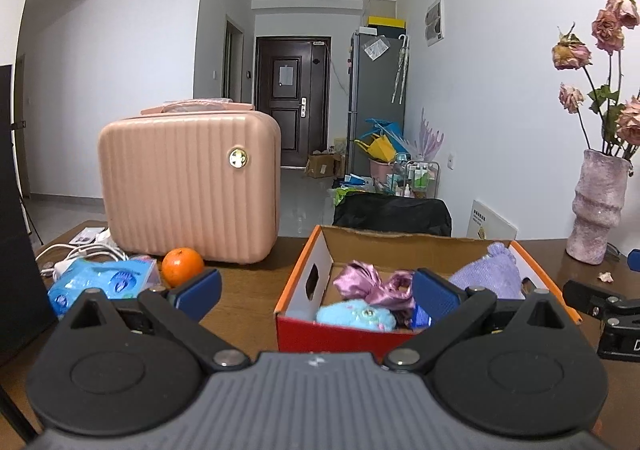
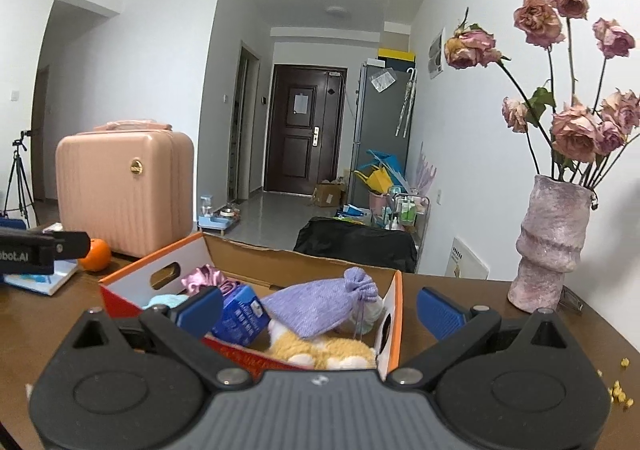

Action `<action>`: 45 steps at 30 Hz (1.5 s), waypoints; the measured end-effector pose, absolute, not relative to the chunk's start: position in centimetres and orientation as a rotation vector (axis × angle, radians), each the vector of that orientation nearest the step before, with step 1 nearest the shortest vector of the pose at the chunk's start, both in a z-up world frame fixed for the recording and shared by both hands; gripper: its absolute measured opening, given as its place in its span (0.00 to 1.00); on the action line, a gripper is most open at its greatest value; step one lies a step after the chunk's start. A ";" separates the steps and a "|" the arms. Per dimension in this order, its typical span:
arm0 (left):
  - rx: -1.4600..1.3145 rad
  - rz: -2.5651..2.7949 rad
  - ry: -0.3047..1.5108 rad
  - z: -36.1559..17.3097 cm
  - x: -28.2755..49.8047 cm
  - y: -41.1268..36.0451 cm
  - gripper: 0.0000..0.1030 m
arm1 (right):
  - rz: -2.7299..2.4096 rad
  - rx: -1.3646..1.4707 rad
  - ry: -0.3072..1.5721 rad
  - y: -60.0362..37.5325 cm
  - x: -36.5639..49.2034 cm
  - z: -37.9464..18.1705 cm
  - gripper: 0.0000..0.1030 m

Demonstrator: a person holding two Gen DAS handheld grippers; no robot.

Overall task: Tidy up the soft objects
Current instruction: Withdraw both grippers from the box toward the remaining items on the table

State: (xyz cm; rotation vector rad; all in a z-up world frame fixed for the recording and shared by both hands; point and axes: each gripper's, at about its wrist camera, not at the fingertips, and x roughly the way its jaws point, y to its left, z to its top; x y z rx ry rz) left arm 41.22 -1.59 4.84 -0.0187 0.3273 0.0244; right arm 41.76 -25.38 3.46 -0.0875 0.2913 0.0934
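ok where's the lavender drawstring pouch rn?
In the cardboard box, right side: lavender pouch lies atop the orange plush toy, beside the blue carton.

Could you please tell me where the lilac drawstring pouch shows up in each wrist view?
Left wrist: pouch at the box's far right corner, right of centre.
Right wrist: pouch at centre, lying on an orange plush toy.
Shared landmark: pink suitcase.
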 end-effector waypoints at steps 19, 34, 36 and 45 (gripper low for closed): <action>0.014 0.008 0.330 3.1 32.7 -1.9 1.00 | 0.110 -0.086 0.265 -24.9 34.2 2.2 1.00; 0.001 -0.012 0.381 1.4 29.7 -1.1 1.00 | 0.092 -0.032 0.313 -25.4 31.6 0.7 1.00; -0.014 -0.016 0.395 1.3 29.7 -0.7 1.00 | 0.095 -0.027 0.315 -25.3 31.4 0.6 1.00; -0.027 -0.031 0.457 0.5 30.4 -0.4 1.00 | 0.102 -0.047 0.341 -24.9 31.3 0.1 1.00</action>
